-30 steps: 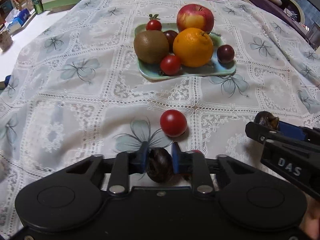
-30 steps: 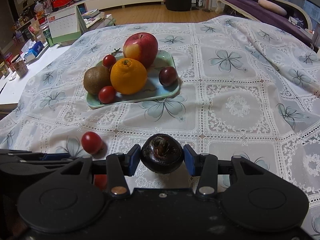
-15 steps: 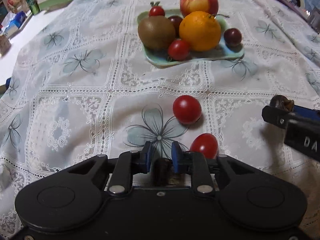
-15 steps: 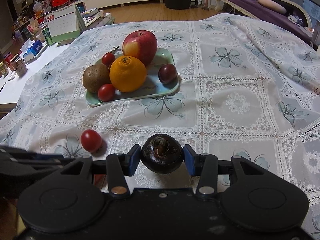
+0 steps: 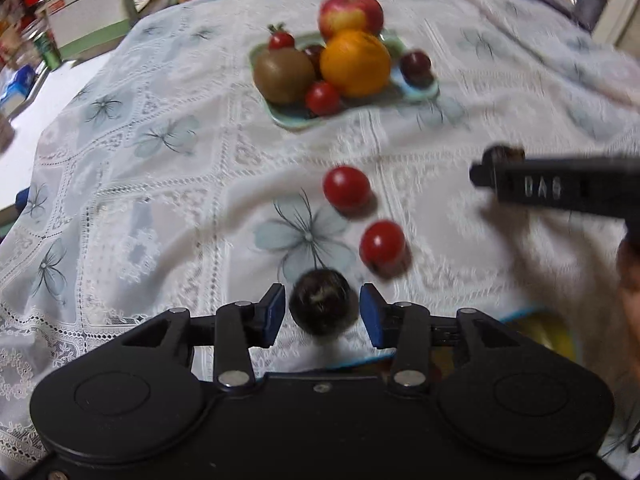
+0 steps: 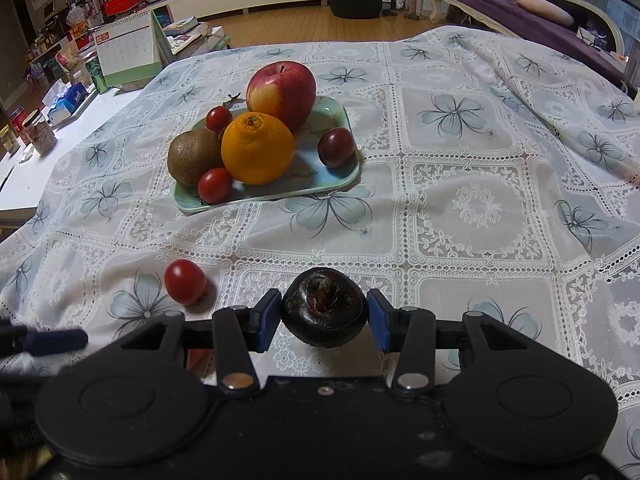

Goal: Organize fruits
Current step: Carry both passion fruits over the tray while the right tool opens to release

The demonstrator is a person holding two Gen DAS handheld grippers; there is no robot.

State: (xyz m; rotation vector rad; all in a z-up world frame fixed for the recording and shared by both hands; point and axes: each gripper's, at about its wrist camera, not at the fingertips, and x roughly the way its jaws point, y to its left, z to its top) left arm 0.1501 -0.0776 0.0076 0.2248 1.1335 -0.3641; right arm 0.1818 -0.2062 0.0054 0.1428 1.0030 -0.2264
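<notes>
The left wrist view is showing two loose cherry tomatoes (image 5: pixel 346 189) (image 5: pixel 382 242) lying on the lace tablecloth (image 5: pixel 160 200) at centre frame, while the right wrist view is catching only one (image 6: pixel 185 282), at lower left. The left view (blurred) is also showing a yellow thing with a blue rim (image 5: pixel 548 332) at lower right, too smeared to name, beside the edge of a hand (image 5: pixel 629 264).

The left gripper (image 5: pixel 323 312) has just been opening: its blue pads are standing clear of a dark round water chestnut (image 5: pixel 323 307) sitting between them at lower centre, a gap showing on each side.

The right gripper (image 6: pixel 323 316) is clamping a second water chestnut (image 6: pixel 324 312) at lower centre of its own view, pads pressing both flanks; the flattened fruit's broad axis is running across the jaws, and its sprout end is pointing up toward the camera. In the left view this gripper (image 5: pixel 486 170) is reaching in from the right edge.

The green plate (image 6: pixel 340 184), upper centre-left, is carrying an apple (image 6: pixel 282 94), an orange (image 6: pixel 258 148), a kiwi (image 6: pixel 192 156), a plum (image 6: pixel 337 147) and small tomatoes (image 6: pixel 215 185).
</notes>
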